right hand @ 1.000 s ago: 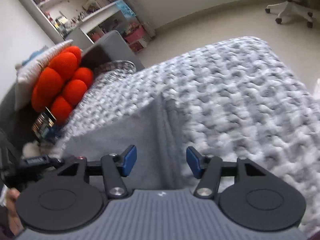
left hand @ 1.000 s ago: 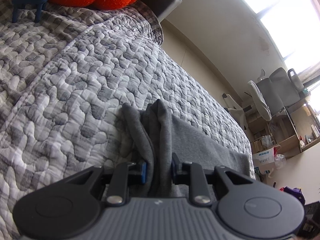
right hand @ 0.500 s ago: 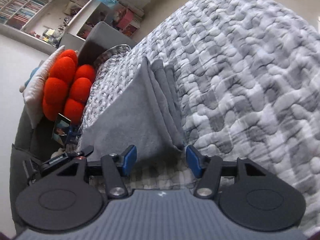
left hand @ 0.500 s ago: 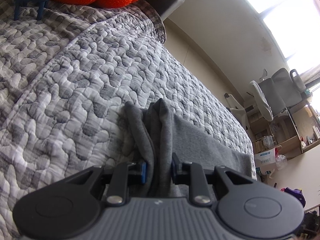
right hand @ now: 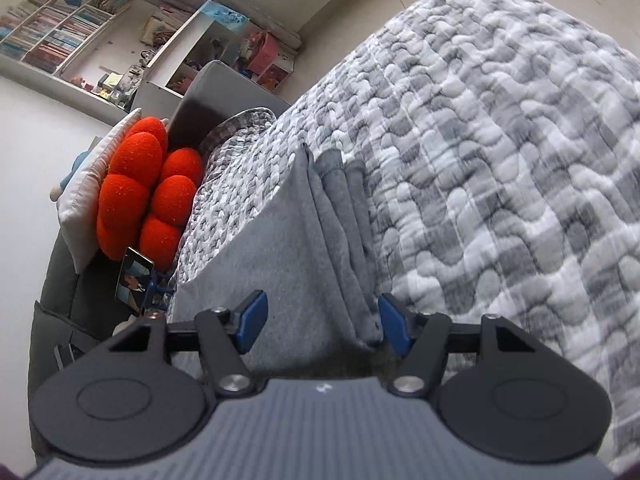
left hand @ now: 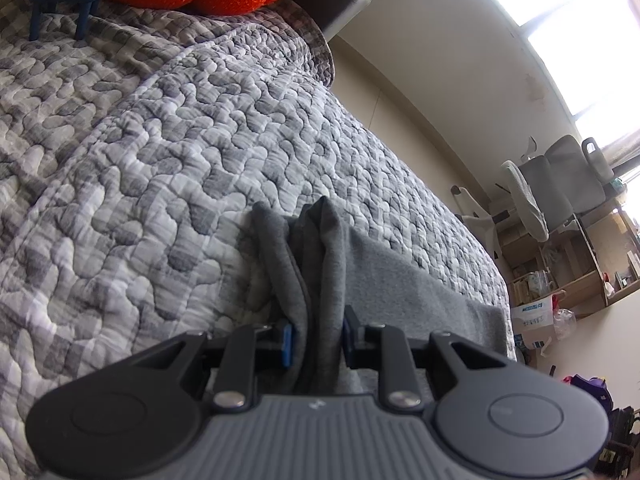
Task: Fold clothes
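A grey folded garment (left hand: 384, 276) lies on the quilted grey bedspread (left hand: 160, 184). My left gripper (left hand: 316, 340) is shut on a bunched stack of its layers, which rise between the blue pads. In the right wrist view the same garment (right hand: 288, 248) stretches away as a flat panel with stacked folded edges along its right side. My right gripper (right hand: 320, 322) hovers over the near end of that stack. Its jaws are opening, the folded edges lie between them, and the blue pads (right hand: 394, 328) do not press on the cloth.
An orange lobed cushion (right hand: 140, 200) and a white pillow (right hand: 80, 216) sit at the head of the bed beside a phone on a blue stand (right hand: 134, 280). Bookshelves (right hand: 60, 36) line the far wall. Office chairs (left hand: 556, 188) and cluttered shelves stand beyond the bed.
The right gripper rolled and dropped closer over the garment's folded edge, and its jaws spread a little wider. The left gripper kept its grip in the same place.
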